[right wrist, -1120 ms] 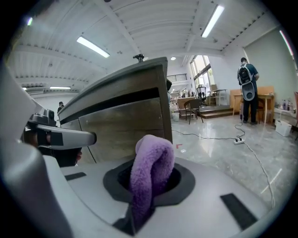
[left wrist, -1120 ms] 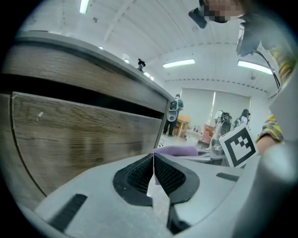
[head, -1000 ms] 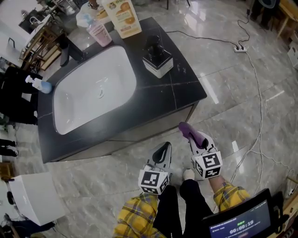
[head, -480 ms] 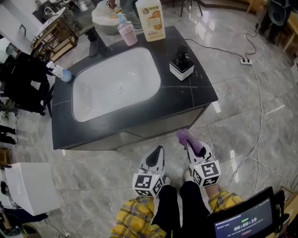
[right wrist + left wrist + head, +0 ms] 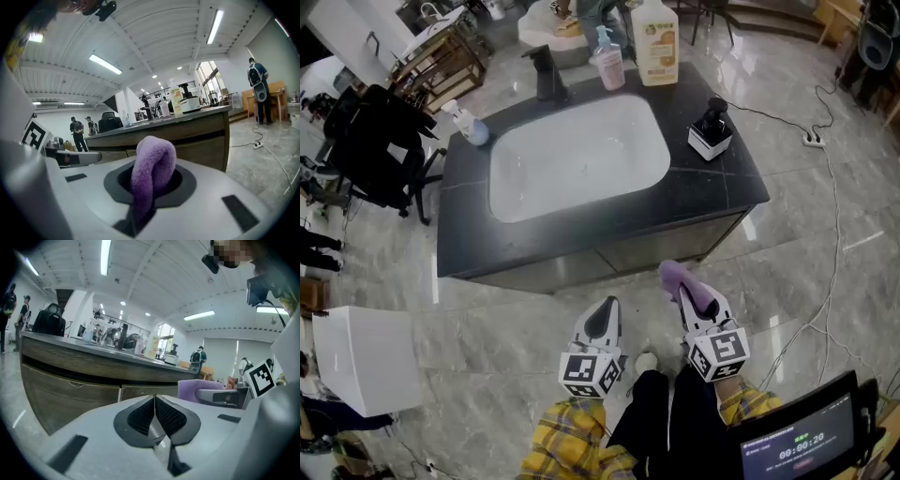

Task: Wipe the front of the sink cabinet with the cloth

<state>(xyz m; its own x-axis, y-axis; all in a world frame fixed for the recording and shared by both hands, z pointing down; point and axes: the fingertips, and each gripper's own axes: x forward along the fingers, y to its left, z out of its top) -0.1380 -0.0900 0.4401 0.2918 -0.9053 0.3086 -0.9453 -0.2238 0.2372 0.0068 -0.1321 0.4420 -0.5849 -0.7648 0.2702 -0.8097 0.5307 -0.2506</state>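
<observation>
Purple and plush, the cloth (image 5: 675,276) is pinched in the right tool (image 5: 686,292), whose jaws are closed on its folded middle so that a rounded loop sticks out ahead of them. The left tool (image 5: 603,317) carries nothing, its two ribbed pads pressed flat together. What has changed over the last second is mostly the framing. The sink cabinet (image 5: 609,255) sat skewed and off to the left in the head view. It now lies nearly square across the picture, with its wood-grain front running straight in front of both tools. Its dark counter (image 5: 712,192) and white basin (image 5: 577,155) have swung round toward the centre. The two tools have kept much the same low position above the marble floor (image 5: 487,328), side by side, the right one a little further forward. The cloth's tip points at the right-hand part of the cabinet front and looks near it. Neither the head view nor the right gripper view shows it touching the panel. I judge that the person has lined up on the front and that wiping has not begun. The next move would be to press the loop against the panel and sweep along it.
</observation>
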